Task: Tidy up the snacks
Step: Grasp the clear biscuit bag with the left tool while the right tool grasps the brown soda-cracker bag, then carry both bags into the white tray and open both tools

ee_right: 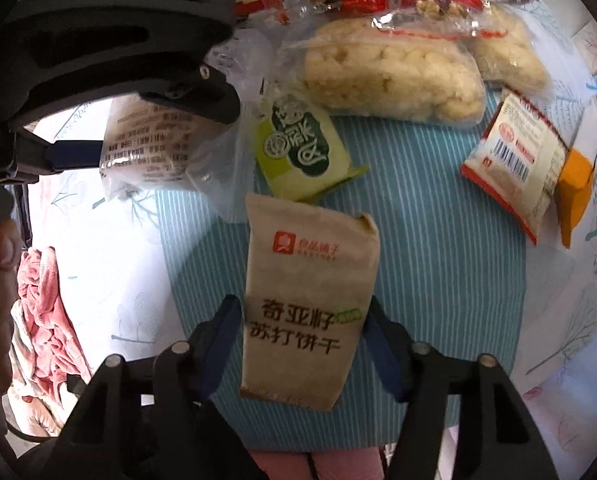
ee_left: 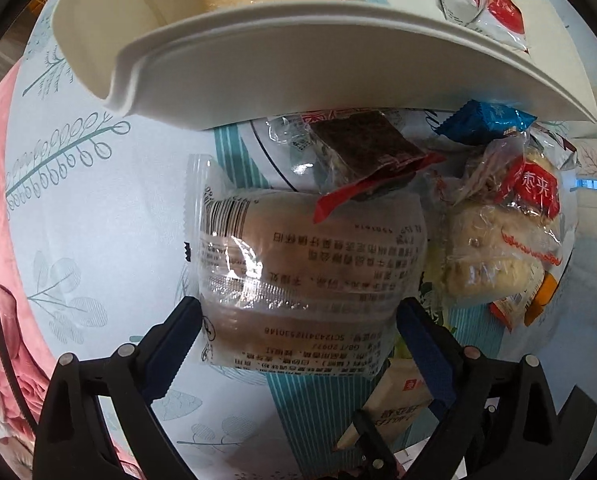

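Left wrist: white tray [ee_left: 338, 60] rim overhangs clear-wrapped bun [ee_left: 310, 276].

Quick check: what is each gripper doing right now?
Left gripper: jaws around the clear bread pack; grip cannot be told.
Right gripper: jaws either side of the beige cracker pack; grip cannot be told.

leaf-print tablecloth [ee_left: 98, 208], pink blanket [ee_right: 46, 320]
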Demonstrator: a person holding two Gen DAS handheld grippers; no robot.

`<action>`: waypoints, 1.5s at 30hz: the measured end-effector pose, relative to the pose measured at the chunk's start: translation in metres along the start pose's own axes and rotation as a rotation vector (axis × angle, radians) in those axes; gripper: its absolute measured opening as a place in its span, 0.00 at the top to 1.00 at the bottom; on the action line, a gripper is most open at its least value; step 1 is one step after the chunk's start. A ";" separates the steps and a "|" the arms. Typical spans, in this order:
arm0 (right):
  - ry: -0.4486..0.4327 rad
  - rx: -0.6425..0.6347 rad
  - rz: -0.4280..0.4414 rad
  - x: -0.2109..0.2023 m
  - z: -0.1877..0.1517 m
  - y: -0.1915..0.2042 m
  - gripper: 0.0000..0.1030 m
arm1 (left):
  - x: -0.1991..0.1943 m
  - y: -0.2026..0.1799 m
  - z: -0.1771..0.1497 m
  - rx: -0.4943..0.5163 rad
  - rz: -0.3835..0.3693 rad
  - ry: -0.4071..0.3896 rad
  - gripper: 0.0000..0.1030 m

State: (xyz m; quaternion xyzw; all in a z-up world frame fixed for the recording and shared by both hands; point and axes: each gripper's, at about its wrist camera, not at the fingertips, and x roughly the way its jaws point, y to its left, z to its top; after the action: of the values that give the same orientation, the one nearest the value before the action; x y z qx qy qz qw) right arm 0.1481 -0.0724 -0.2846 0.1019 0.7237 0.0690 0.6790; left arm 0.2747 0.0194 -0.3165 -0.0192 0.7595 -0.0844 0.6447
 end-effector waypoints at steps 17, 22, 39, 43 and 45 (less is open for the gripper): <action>0.068 0.017 -0.019 -0.007 0.004 0.016 0.48 | -0.029 0.046 -0.033 -0.077 0.032 -0.024 0.29; 0.033 0.031 -0.009 -0.019 -0.011 0.017 0.48 | -0.046 0.058 -0.064 -0.072 0.015 -0.065 0.29; -0.149 0.051 0.039 -0.095 -0.050 0.008 0.48 | -0.145 0.084 -0.152 -0.010 -0.055 -0.274 0.29; -0.193 0.045 0.050 -0.118 -0.038 0.005 0.48 | -0.168 0.082 -0.157 -0.016 -0.064 -0.319 0.29; -0.221 0.032 0.060 -0.130 -0.029 0.004 0.48 | -0.176 0.079 -0.156 -0.021 -0.064 -0.334 0.29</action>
State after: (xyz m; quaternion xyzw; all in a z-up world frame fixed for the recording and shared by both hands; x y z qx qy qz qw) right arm 0.1268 -0.0983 -0.1557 0.1415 0.6422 0.0660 0.7505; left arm 0.1578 0.1379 -0.1324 -0.0641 0.6417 -0.0926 0.7587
